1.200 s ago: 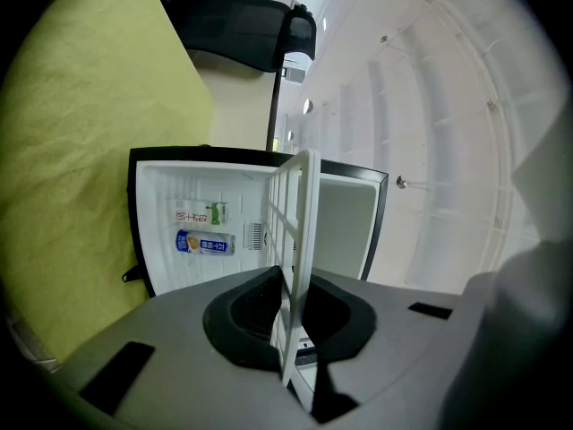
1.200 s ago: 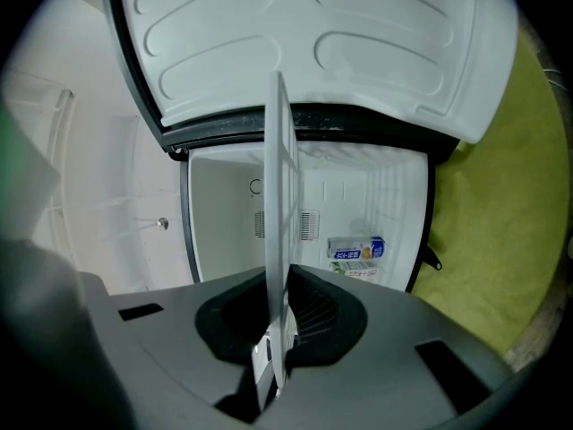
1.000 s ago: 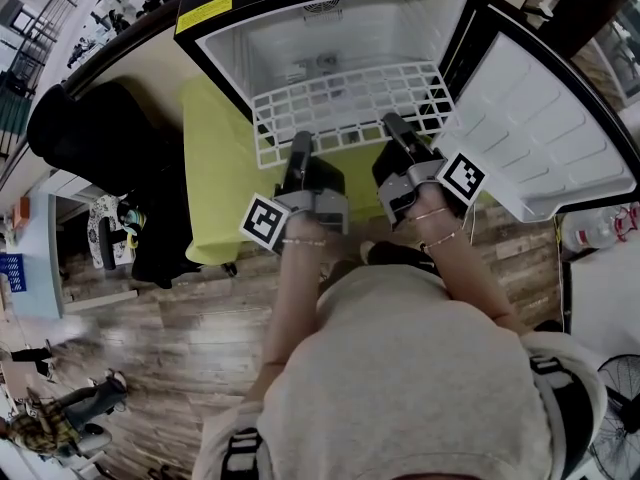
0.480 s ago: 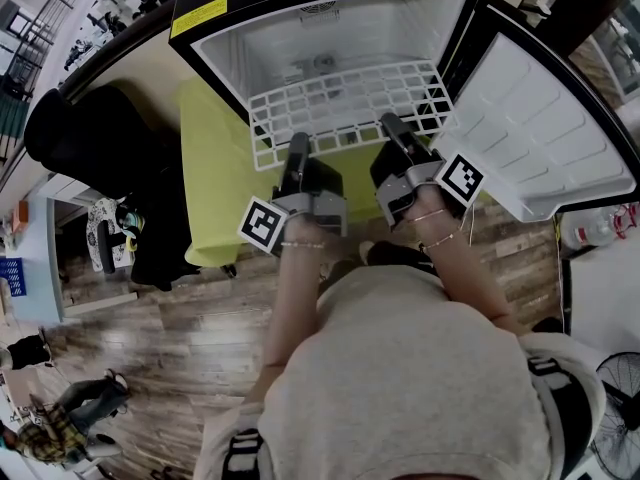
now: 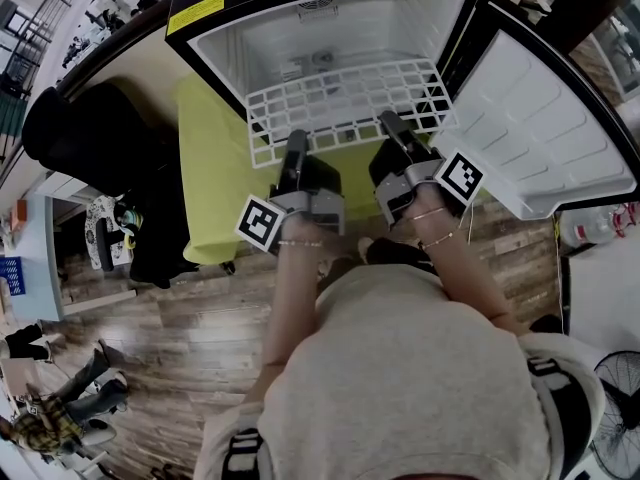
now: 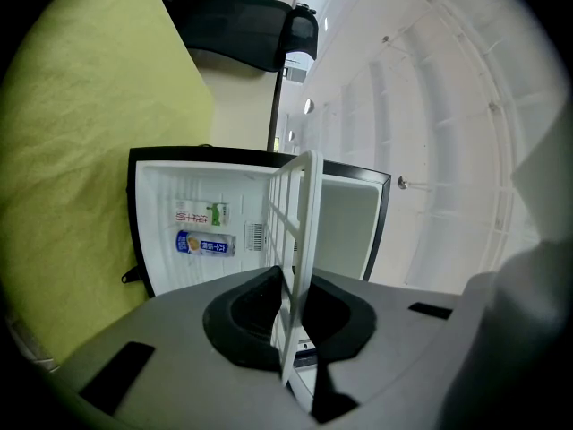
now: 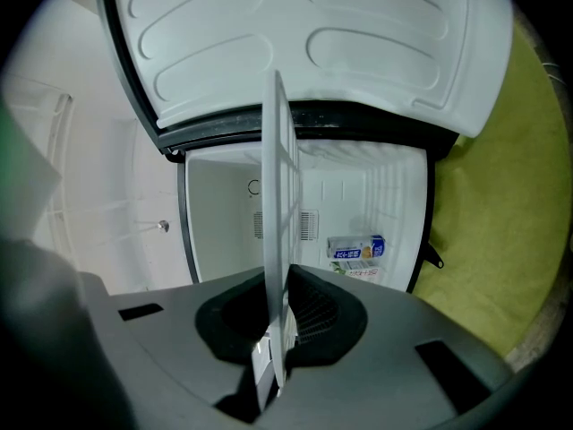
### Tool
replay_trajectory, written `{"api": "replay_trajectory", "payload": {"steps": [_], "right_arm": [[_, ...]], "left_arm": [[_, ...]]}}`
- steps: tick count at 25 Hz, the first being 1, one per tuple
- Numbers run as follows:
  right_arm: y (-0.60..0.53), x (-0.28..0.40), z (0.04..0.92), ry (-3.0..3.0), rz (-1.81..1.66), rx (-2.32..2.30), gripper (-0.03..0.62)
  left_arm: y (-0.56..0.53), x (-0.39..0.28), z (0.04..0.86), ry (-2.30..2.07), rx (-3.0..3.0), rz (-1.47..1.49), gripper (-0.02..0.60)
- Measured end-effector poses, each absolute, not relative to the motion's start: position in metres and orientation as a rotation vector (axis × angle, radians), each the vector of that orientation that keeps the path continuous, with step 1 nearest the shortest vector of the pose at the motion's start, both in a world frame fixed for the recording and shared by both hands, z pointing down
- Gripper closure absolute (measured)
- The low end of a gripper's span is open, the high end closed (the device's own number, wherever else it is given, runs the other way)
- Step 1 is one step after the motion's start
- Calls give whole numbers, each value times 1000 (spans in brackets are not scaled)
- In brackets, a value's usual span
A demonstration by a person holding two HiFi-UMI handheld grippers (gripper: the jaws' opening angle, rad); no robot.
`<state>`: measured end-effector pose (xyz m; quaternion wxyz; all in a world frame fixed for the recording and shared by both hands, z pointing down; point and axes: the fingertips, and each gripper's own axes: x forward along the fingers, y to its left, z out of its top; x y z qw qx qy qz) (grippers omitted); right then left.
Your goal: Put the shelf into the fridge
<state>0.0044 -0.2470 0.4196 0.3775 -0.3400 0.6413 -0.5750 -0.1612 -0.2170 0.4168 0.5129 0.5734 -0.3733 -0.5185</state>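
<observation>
Both grippers clamped on the shelf (image 5: 345,103), near edge, one per side. L gripper (image 5: 297,146) takes the left part of that edge, R gripper (image 5: 392,128) the right part.

L gripper view: the white wire grid runs edge-on btwn the jaws, which are pinched down to grid thickness, pads touching it on both sides. R gripper view: same, thin white edge of the shelf (image 7: 279,204) sandwiched btwn the dark pads, no gap visible.

Shelf position: white wire grid, roughly level, sitting at the mouth of the fridge (image 5: 330,28). Far part is inside the opening, near part sticks out toward the person. Spans approx the full width of the cavity. Can't tell if it's seated on any side rails.

Fridge door (image 5: 540,128) is swung wide open to the right, with its white moulded inner liner facing up in head view.

Inside, at the back: a blue drink carton (image 6: 206,243) and a second white carton (image 6: 202,213) just beside it, both lying on their sides as the L gripper view shows them.

Yellow-green cloth (image 5: 215,188) covers the surface under and left of the fridge. Wood-look floor (image 5: 180,348) below.
</observation>
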Motion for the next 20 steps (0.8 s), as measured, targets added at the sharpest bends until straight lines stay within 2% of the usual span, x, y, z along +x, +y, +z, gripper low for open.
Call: {"api": "replay_trajectory", "payload": {"steps": [20], "right_arm": [[-272,2,424,1640,-1488,-874,569]], "left_arm": [[-240,-163,420,-919,1385,-1228,551]]}}
